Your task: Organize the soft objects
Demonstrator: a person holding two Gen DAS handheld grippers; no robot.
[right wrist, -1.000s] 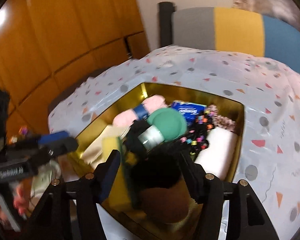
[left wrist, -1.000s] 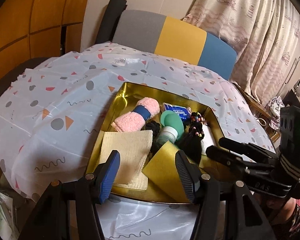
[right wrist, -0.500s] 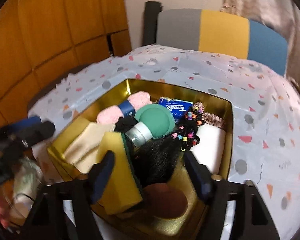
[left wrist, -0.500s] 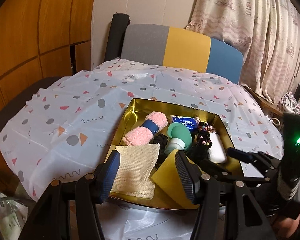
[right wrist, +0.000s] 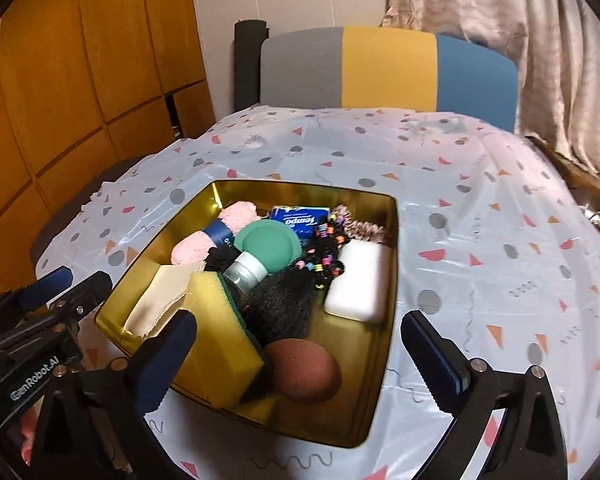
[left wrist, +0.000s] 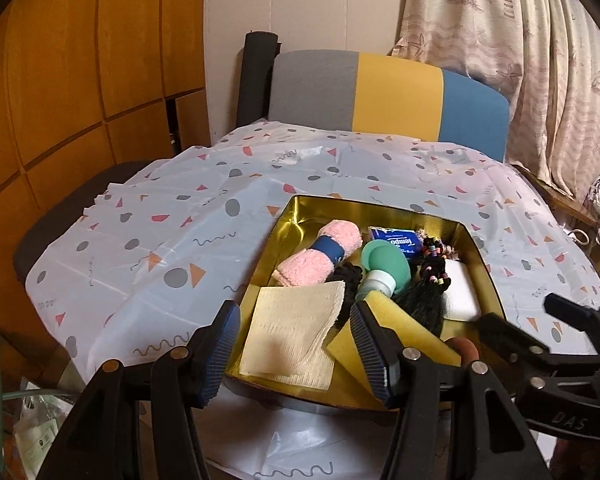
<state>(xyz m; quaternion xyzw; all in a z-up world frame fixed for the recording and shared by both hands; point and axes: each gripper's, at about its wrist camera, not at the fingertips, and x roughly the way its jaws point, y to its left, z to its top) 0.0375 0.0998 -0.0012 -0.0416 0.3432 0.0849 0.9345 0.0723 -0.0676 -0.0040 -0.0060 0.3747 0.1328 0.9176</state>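
Blue-padded, my right gripper [right wrist: 300,360] is opening wide with nothing pinched, poised over the brown sponge egg [right wrist: 302,370] and yellow sponge [right wrist: 220,332] in the gold tin [right wrist: 388,320]. My left gripper [left wrist: 296,348] stands parted and empty above the beige cloth [left wrist: 296,332]. I judge the clean finish is to lift straight clear without snagging either.

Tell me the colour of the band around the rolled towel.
Dark blue band on the pink towel, clearest in left wrist view.
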